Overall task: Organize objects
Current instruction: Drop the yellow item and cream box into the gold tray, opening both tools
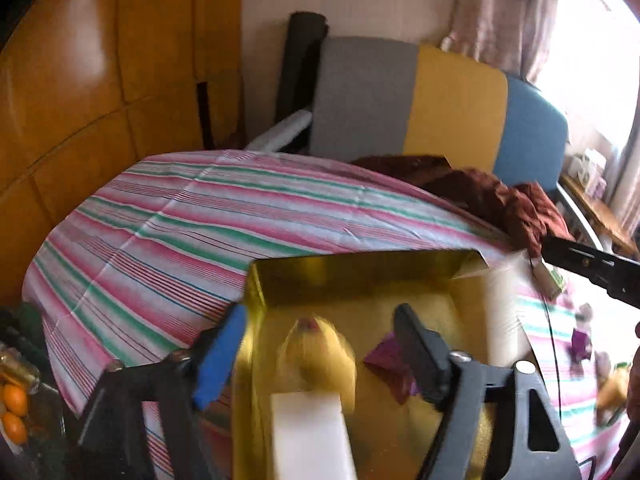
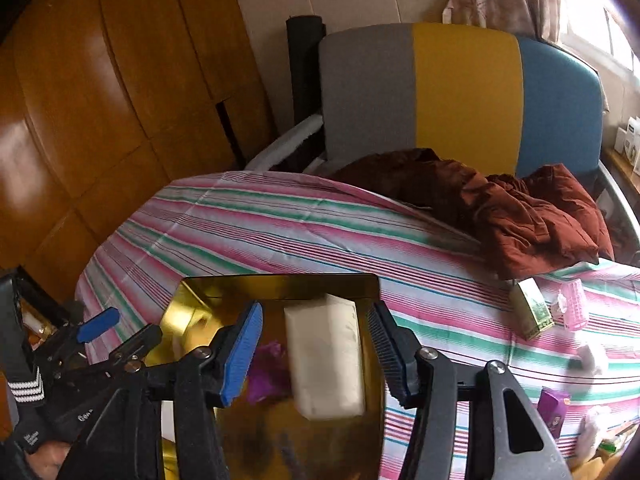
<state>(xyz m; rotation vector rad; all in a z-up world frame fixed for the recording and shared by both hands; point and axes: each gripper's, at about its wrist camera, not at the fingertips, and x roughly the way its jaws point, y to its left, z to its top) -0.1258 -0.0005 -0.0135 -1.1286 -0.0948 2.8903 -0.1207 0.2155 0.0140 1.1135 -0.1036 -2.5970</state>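
A shiny gold box (image 1: 360, 276) stands open on the striped tablecloth (image 1: 180, 216). In the left wrist view it holds a yellow wrapped item (image 1: 320, 356), a purple wrapper (image 1: 384, 360) and a white block (image 1: 310, 432). My left gripper (image 1: 320, 344) is open, its fingers straddling the box's left wall. In the right wrist view my right gripper (image 2: 316, 344) is open above the gold box (image 2: 280, 284), with the white block (image 2: 326, 356) below, between the fingers, and the purple wrapper (image 2: 266, 372) beside it. The left gripper (image 2: 98, 326) shows at the left.
A dark red cloth (image 2: 520, 216) lies at the table's far right. A green-gold small box (image 2: 532, 314), a pink item (image 2: 574, 308) and a purple packet (image 2: 554, 408) lie to the right. A grey, yellow and blue chair (image 2: 460, 92) stands behind. Oranges (image 1: 16, 412) sit at left.
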